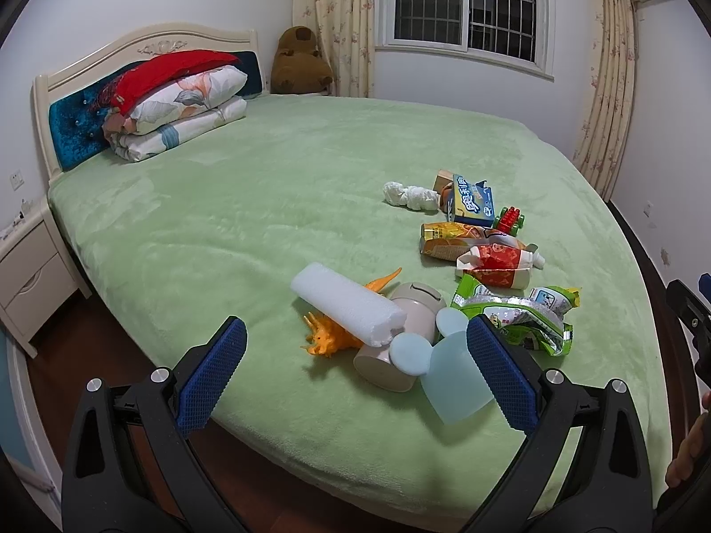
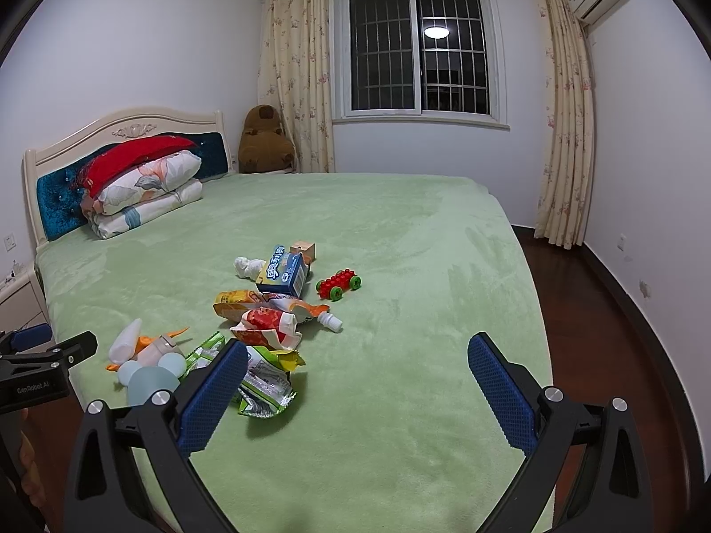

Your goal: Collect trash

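Trash lies scattered on the green bed cover (image 1: 266, 204), mixed with toys. Left gripper (image 1: 357, 371) hangs with its fingers spread wide, nothing between the pads; ahead of them, between the two tips, sit a white foam roll (image 1: 349, 306), an orange toy dinosaur (image 1: 329, 337) partly under it, and a beige cup (image 1: 400, 337) on its side. A pale blue lid with round ears (image 1: 444, 368) lies just inside the right-hand finger (image 1: 502, 375). Beyond that finger: a green snack wrapper (image 1: 524, 315), then a red and white pouch (image 1: 497, 262), an orange packet (image 1: 449, 237), a blue carton (image 1: 473, 202) and crumpled white tissue (image 1: 411, 195), farther out in turn. Right gripper (image 2: 357, 382) is also fully open and empty above bare cover; the green snack wrapper (image 2: 262, 377) touches or sits just behind its left-hand finger (image 2: 213, 393). A red toy car (image 2: 338, 284) lies well ahead, between the fingers. The left gripper's body (image 2: 40, 373) shows at the left edge.
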A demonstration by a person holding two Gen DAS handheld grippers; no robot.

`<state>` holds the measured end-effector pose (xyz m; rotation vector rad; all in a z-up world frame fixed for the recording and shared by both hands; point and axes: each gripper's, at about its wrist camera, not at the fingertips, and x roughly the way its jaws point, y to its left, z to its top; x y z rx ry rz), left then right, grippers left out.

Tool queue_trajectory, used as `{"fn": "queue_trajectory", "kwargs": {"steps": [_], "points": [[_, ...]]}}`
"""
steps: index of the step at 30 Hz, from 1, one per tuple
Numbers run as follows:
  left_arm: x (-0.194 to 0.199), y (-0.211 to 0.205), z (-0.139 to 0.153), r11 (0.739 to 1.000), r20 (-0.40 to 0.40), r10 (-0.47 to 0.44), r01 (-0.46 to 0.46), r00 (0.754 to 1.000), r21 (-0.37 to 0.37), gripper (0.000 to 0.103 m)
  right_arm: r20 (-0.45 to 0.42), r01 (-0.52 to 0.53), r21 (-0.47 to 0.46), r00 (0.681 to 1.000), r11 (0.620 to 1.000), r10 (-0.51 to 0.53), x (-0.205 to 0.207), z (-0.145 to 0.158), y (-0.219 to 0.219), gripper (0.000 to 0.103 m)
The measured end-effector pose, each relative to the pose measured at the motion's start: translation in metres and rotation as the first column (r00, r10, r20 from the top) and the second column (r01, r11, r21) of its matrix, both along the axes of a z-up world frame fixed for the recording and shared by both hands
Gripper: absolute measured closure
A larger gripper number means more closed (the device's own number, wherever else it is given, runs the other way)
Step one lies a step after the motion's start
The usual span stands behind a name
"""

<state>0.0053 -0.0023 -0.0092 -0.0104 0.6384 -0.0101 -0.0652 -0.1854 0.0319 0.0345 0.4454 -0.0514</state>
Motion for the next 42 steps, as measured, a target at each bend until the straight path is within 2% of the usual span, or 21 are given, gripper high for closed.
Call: {"fn": "queue_trajectory", "kwargs": {"steps": [11, 15, 18, 22, 24, 28, 33, 38, 42], "points": [[0.008, 0.006, -0.008, 1.000, -0.047, 0.014, -0.014, 0.999, -0.011, 0.006, -0.003, -0.003, 0.001, 1.000, 1.000, 0.003, 0.001, -0.002, 0.001, 0.005], [0.013, 0.009, -0.015, 0.997, -0.096, -0.027, 0.020, 0.995, -0.073, 0.006, -0.008, -0.008, 0.001, 1.000, 1.000, 0.008, 0.002, -0.003, 0.001, 0.005], [0.016, 0.008, -0.020, 0.984, -0.134, -0.101, 0.079, 0.986, -0.160, 0.006, -0.008, -0.008, 0.000, 1.000, 1.000, 0.008, 0.001, -0.003, 0.001, 0.005], [0.020, 0.004, -0.028, 0.967, -0.169, -0.159, 0.118, 0.973, -0.226, 0.006, -0.006, -0.008, 0.005, 1.000, 1.000, 0.008, 0.000, -0.003, 0.001, 0.005], [0.024, 0.003, -0.034, 0.942, -0.192, -0.209, 0.145, 0.959, -0.302, 0.006, -0.007, -0.013, 0.009, 1.000, 1.000, 0.013, -0.001, -0.002, 0.002, 0.005], [0.034, -0.001, -0.042, 0.897, -0.212, -0.277, 0.174, 0.937, -0.407, 0.006, -0.008, -0.023, 0.009, 1.000, 1.000, 0.023, -0.002, -0.002, 0.004, 0.005], [0.050, -0.009, -0.056, 0.885, -0.257, -0.279, 0.144, 0.925, -0.443, 0.006, -0.007, -0.028, 0.013, 1.000, 1.000, 0.028, -0.003, 0.000, 0.002, 0.005], [0.061, -0.016, -0.072, 0.861, -0.320, -0.309, 0.122, 0.896, -0.493, 0.006, -0.012, -0.021, 0.018, 1.000, 1.000, 0.021, -0.003, -0.001, -0.003, 0.005], [0.066, -0.020, -0.080, 0.871, -0.330, -0.294, 0.110, 0.897, -0.479, 0.009, -0.018, -0.016, 0.026, 1.000, 1.000, 0.016, -0.002, -0.002, -0.008, 0.005]]}}
